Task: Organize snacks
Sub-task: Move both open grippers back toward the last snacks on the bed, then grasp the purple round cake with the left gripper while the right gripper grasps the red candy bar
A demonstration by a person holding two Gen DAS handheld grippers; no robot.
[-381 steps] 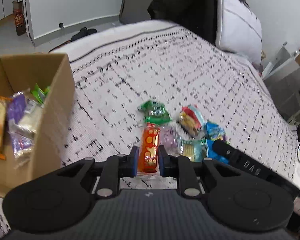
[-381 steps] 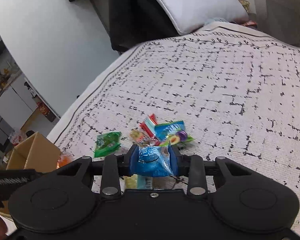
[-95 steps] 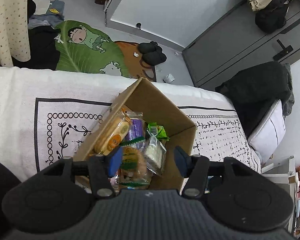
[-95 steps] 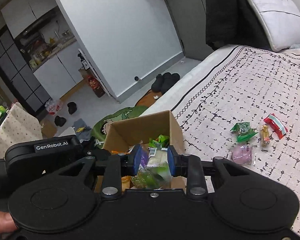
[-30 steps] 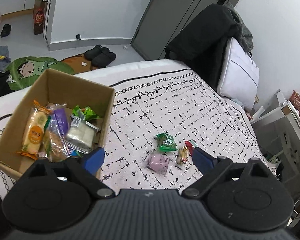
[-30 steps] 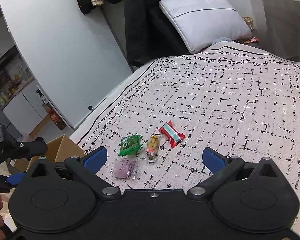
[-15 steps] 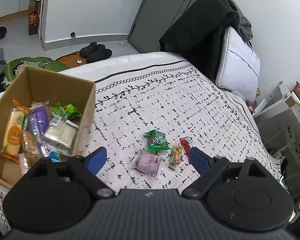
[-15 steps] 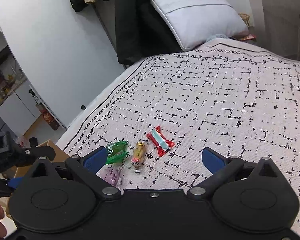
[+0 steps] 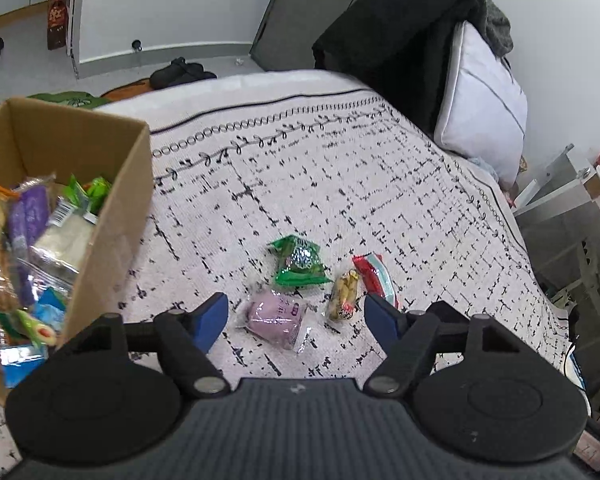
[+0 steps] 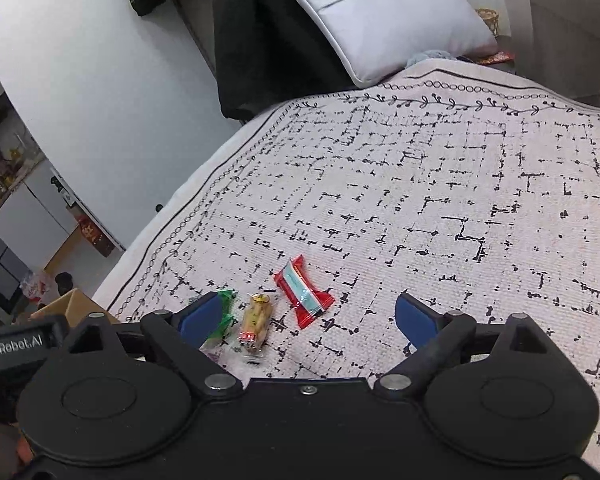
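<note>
On the bed (image 9: 340, 184), as seen from the left wrist, four loose snacks are left beside the cardboard box (image 9: 112, 216), which is already stocked with packets. The left claw (image 9: 296, 320) is held low over them, empty, its jaws closing, with the purple packet (image 9: 274, 318) and the yellow packet (image 9: 343, 290) lying between the blue pads; the green packet (image 9: 298, 260) lies just beyond.

From the right wrist, the right claw (image 10: 306, 318) (also empty) is closing too, and the red packet (image 10: 303, 290) is framed between its pads, presumably the next pick.
</note>
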